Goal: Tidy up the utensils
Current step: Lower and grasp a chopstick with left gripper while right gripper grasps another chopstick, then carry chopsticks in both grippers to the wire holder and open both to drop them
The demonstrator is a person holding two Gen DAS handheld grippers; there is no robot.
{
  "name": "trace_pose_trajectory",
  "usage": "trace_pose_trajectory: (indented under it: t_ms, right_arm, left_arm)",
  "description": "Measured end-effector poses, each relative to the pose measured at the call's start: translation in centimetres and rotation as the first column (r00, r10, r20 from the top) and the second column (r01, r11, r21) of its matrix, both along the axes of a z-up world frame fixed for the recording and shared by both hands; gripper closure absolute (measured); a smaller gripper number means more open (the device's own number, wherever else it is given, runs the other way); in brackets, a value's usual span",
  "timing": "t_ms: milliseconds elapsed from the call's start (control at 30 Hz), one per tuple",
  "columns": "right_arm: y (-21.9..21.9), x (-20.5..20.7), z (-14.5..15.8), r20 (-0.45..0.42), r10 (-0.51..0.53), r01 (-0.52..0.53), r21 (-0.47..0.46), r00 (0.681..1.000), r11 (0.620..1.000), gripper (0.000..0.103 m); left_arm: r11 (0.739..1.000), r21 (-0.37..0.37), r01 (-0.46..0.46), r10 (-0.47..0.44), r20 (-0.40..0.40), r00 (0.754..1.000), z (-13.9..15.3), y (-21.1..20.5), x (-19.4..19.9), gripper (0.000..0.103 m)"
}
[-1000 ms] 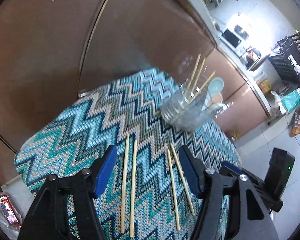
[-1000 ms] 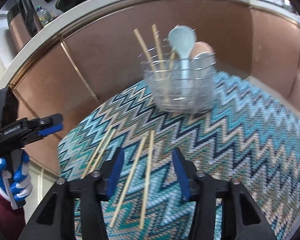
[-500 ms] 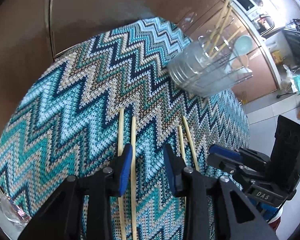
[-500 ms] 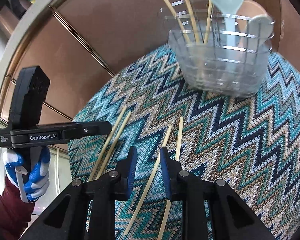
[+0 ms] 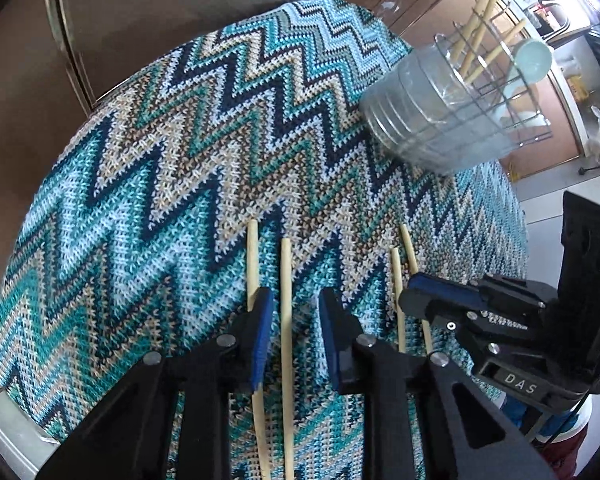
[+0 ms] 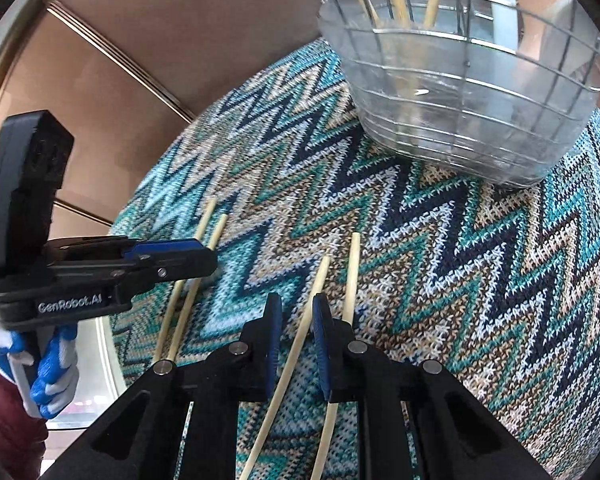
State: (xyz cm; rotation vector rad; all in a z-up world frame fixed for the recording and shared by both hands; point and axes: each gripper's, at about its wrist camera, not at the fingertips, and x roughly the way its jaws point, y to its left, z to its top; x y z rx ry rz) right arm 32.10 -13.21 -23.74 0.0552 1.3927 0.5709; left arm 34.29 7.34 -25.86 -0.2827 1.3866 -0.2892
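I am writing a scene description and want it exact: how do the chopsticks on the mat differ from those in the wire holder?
The mat chopsticks lie flat on the zigzag mat; the holder chopsticks stand leaning in the wire holder. Four mat chopsticks form two pairs; three holder chopsticks show, bunched together. Both sets are pale, slender sticks.

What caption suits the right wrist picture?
Right tool straddling one chopstick on a zigzag cloth, jaws closing in, wire basket beyond.
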Motion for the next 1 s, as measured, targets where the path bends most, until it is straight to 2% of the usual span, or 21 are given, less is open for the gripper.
trace_pose_trajectory:
  t_ms: [233, 467, 600, 700, 800, 1000]
  right_arm:
    - [0.8, 0.8, -1.3, -0.023, 0.004, -0.005, -0.047, 1.000, 0.999, 0.088]
    - [1.8, 1.4, -1.9, -0.030, 0.004, -0.007, -0.091, 1.000, 0.996, 0.092]
    - [2.3, 1.5, -2.0, -0.031, -0.010, 0.007, -0.101, 0.999, 0.995, 0.093]
    - [2.3, 1.2, -1.8, -0.027, -0.022, 0.019, -0.097, 0.999, 0.995, 0.094]
    - [1.8, 0.5, -1.4, -0.022, -0.028, 0.026, -0.082, 0.999, 0.996, 0.096]
    - [1.3, -2.0, 1.4, 0.037, -0.015, 0.016, -0.039, 0.999, 0.999, 0.097]
  left_arm:
    - [0.998, 0.052, 0.028, -0.027, -0.011, 1.000, -0.6, -1.3, 0.8, 0.085]
    - [0.991, 0.129, 0.031, -0.029, -0.020, 0.999, -1.5, -3.6, 1.7, 0.097]
    - [0.986, 0.163, 0.024, -0.021, -0.020, 1.000, -1.5, -4.5, 1.6, 0.098]
    - [0.987, 0.161, 0.010, -0.009, -0.011, 1.000, -1.4, -5.2, 1.4, 0.098]
    - [0.991, 0.136, -0.010, 0.007, 0.018, 1.000, -0.7, -5.6, 0.7, 0.098]
    - [0.994, 0.103, -0.041, 0.025, 0.157, 0.987, 2.4, -6.2, -2.5, 0.098]
